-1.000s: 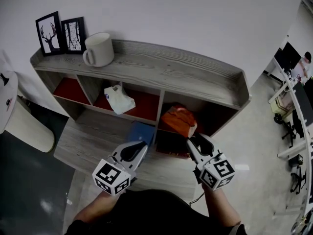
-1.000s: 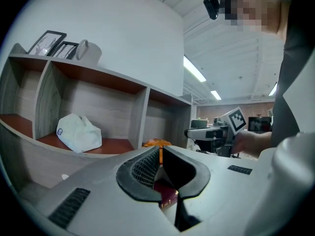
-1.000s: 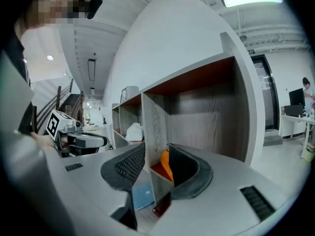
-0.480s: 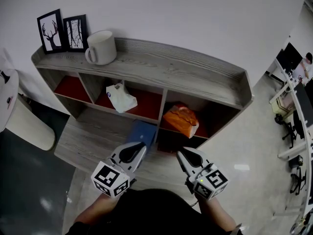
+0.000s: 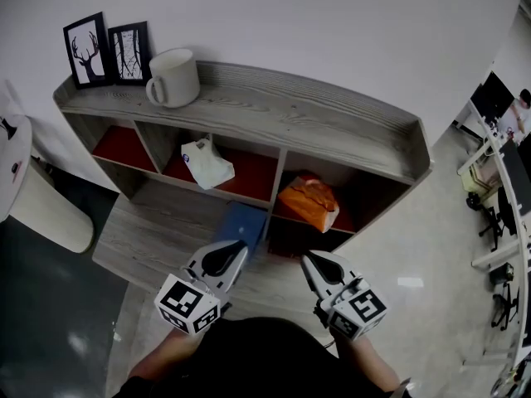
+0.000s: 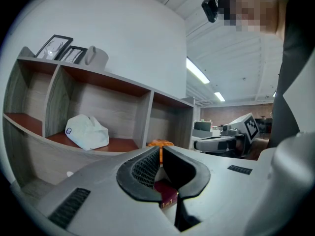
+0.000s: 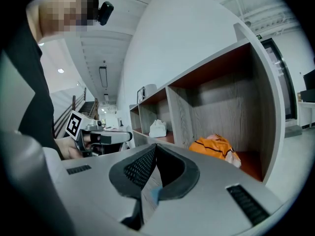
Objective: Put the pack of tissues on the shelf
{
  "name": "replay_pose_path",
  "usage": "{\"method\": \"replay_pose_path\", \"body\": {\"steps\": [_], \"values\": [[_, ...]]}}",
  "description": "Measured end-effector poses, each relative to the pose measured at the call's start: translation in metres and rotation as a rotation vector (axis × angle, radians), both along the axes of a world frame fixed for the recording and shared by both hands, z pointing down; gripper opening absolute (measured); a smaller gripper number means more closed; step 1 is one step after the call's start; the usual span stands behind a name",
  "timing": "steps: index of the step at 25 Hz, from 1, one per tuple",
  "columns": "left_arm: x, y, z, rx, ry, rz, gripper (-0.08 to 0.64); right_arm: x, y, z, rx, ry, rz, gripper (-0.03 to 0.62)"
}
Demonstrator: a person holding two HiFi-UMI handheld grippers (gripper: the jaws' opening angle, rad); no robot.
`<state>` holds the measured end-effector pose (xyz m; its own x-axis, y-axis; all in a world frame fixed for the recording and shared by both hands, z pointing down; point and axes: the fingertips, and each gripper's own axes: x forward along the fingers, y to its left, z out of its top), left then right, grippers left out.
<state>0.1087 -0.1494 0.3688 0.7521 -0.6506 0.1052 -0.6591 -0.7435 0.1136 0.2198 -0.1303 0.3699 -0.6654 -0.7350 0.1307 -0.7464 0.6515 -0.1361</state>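
The orange pack of tissues (image 5: 309,203) lies in the right compartment of the grey wooden shelf (image 5: 299,123); it also shows in the right gripper view (image 7: 216,149). My right gripper (image 5: 309,260) hangs in front of and below it, apart from the pack. Its jaws have just been closing and now stand shut (image 7: 155,151) with nothing between them. My left gripper (image 5: 236,251) is held beside it, level with it, shut and empty (image 6: 161,154).
A white bag (image 5: 207,163) lies in the middle compartment. A white mug (image 5: 174,79) and two framed pictures (image 5: 87,50) stand on the shelf top. A blue item (image 5: 241,222) and a dark red one (image 5: 286,237) sit on the lower level. A white rounded piece of furniture (image 5: 41,214) stands at the left.
My right gripper has drawn back from the orange pack toward the person and shut its jaws. The pack stays in the compartment. The left gripper has kept still.
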Motion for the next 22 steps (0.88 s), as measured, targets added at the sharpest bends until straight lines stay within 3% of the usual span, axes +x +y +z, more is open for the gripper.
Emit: {"method": "replay_pose_path", "body": {"steps": [22], "values": [[0.0018,-0.0037,0.0023,0.001,-0.010,-0.004,0.026,0.0007,-0.0016,0.0088,-0.051,-0.011,-0.006,0.017]]}}
